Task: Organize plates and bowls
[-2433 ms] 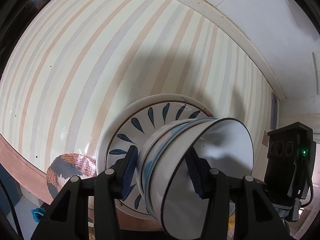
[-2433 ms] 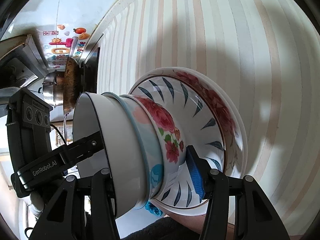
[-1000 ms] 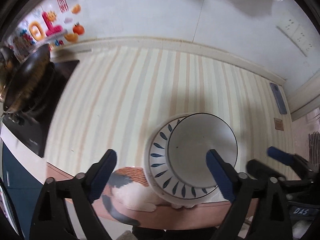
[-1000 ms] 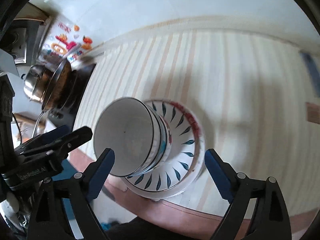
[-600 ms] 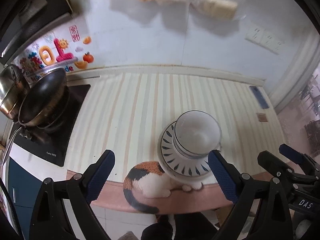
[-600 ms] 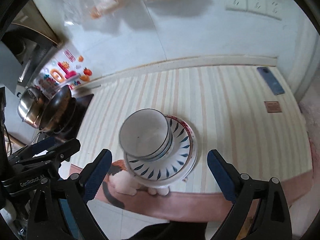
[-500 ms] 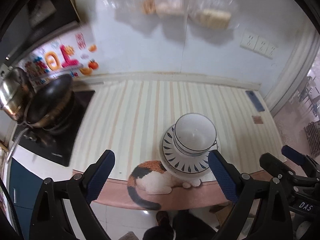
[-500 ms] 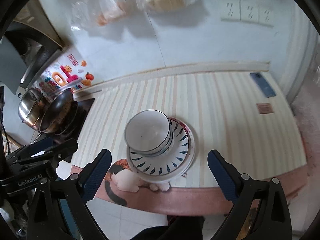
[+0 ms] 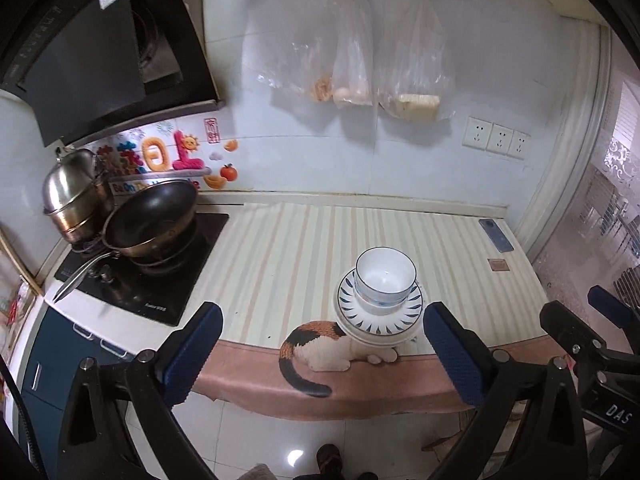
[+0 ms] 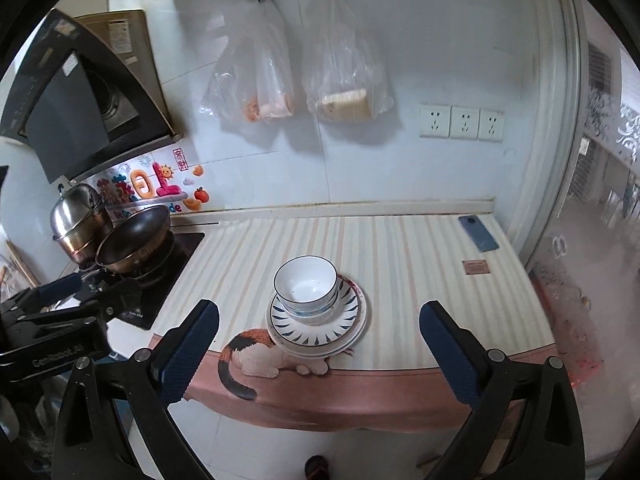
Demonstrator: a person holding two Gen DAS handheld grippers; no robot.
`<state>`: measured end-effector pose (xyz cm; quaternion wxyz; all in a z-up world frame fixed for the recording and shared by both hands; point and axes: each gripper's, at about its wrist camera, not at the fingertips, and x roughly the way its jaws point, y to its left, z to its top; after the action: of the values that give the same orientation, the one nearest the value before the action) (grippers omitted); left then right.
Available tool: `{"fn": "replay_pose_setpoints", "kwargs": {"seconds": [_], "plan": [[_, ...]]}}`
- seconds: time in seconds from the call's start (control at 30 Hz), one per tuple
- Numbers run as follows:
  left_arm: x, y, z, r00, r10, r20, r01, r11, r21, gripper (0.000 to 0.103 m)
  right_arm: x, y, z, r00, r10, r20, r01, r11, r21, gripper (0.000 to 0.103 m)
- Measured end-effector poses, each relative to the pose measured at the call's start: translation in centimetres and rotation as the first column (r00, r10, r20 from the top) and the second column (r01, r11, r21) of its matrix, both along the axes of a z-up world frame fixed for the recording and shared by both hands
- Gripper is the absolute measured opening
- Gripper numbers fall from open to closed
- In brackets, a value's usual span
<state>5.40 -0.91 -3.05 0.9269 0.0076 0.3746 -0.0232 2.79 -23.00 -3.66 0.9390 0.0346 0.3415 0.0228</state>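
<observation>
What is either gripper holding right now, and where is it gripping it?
Nothing. The left gripper and right gripper are both open and empty, back from the counter, where the stack of bowls sits on the plates.

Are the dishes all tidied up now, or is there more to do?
It looks about done. The bowls sit nested on the plates, one neat pile near the counter's front edge. Nothing is in hand: the left claw and right claw are both open, away from the pile. I see no other loose dishes, so nothing seems left.
</observation>
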Motion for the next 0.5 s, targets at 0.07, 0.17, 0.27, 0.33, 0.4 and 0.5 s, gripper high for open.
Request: {"fn": "replay_pose_setpoints", "kwargs": {"seconds": [0.07, 0.17, 0.27, 0.33, 0.4, 0.5], "plan": [[-1.2, 0.0, 0.4, 1.0, 0.01, 0.011, -0.01, 1.0, 0.009, 0.103, -1.2, -0.1, 0.2, 1.0, 0.005, 0.004, -0.005, 1.0, 0.007, 0.102], [-2.7, 0.0, 0.9, 1.0, 0.018, 0.023, -0.019, 1.0, 0.01, 0.103, -2.7, -0.2, 0.3, 1.0, 0.011, 0.009, -0.011, 1.0, 0.0, 0.102], [-4.0, 0.1, 1.1, 0.999, 0.034, 0.039, -0.034, 0.999, 0.012, 0.103, -3.7, -0.6, 0.6, 1.0, 0.015, 0.021, -0.015, 1.0, 0.009, 0.103], [-4.6, 0.2, 1.3, 0.998, 0.045, 0.044, -0.045, 0.999, 0.007, 0.103, -4.4, -0.6, 0.8, 0.999, 0.017, 0.029, -0.017, 1.0, 0.003, 0.103], [-5.2, 0.1, 1.3, 0.998, 0.051, 0.044, -0.051, 0.999, 0.006, 0.103, -4.9, -0.8, 1.0, 0.999, 0.02, 0.037, -0.02, 1.0, 0.006, 0.103], [-5.8, 0.0, 1.3, 0.998, 0.052, 0.043, -0.052, 0.999, 0.011, 0.103, -5.4, -0.9, 1.2, 0.999, 0.027, 0.045, -0.028, 1.0, 0.01, 0.103]]}}
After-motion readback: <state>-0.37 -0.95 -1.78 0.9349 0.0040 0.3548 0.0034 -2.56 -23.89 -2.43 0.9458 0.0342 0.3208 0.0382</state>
